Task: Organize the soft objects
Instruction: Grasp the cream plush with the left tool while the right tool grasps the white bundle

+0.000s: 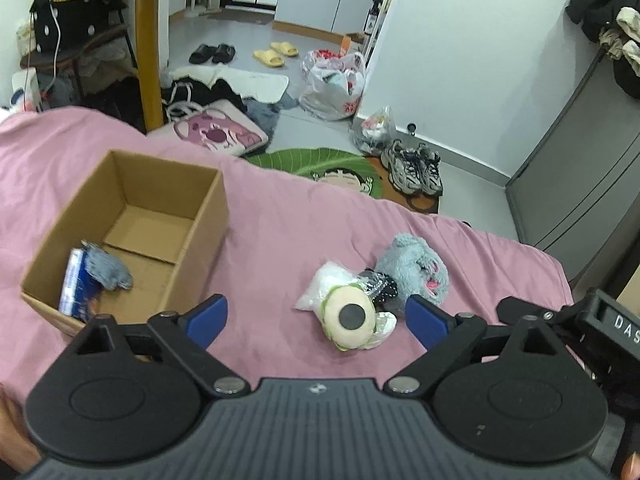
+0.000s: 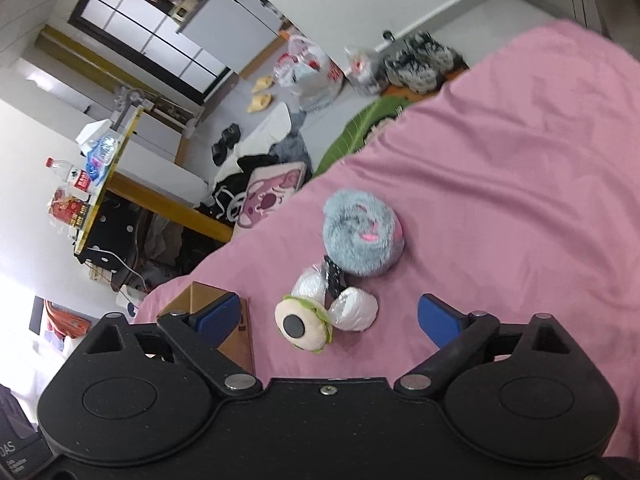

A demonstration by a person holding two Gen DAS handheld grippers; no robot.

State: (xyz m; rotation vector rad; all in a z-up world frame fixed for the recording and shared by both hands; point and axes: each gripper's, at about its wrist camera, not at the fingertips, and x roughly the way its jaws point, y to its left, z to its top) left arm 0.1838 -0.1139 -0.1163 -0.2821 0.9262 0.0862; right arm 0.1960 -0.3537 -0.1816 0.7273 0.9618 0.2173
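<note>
On the pink bed sheet (image 1: 288, 216) lies a round cream plush with a dark disc and green trim (image 1: 351, 325) (image 2: 301, 327), wrapped in clear plastic with white stuffing. Behind it sits a fluffy grey-blue plush with pink marks (image 1: 414, 270) (image 2: 362, 232). An open cardboard box (image 1: 132, 232) (image 2: 236, 320) stands at the left, with a grey soft item (image 1: 107, 270) and a blue-white packet (image 1: 75, 284) inside. My left gripper (image 1: 318, 322) is open just short of the cream plush. My right gripper (image 2: 330, 318) is open too, the cream plush between its blue fingers.
The bed edge drops to a floor with a green leaf mat (image 1: 320, 164), sneakers (image 1: 414, 168), plastic bags (image 1: 334, 80), slippers and a pink cushion (image 1: 218, 132). A yellow-legged table (image 1: 150, 52) stands at the left, a grey cabinet (image 1: 580, 168) at the right.
</note>
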